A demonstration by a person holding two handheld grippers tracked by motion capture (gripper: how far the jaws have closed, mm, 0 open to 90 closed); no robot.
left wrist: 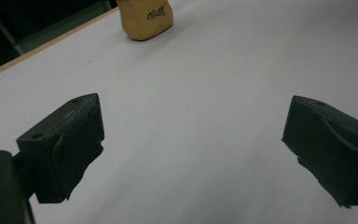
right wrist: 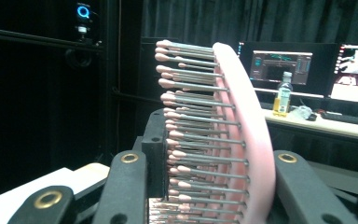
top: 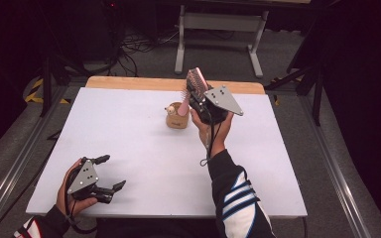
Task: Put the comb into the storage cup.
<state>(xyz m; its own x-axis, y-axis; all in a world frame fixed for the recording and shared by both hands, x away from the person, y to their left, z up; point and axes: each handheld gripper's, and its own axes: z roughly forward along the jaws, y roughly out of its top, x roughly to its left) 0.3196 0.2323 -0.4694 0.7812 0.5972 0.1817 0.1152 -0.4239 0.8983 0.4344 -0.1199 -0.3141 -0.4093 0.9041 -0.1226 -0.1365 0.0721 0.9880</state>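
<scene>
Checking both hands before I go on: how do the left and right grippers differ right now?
The left gripper rests low on the white table, fingers spread open and empty. The right gripper is raised above the table, pointing up, shut on a pink hairbrush. Both are hand-held and carry grey plates.

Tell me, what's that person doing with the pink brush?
A person holds a gripper in each hand at a white table. The right gripper is lifted above the table with its jaws shut on a pink hairbrush, bristles sticking out sideways. Just beside it, a small tan holder stands on the table. The left gripper rests low near the table's front edge, jaws open and empty.
</scene>
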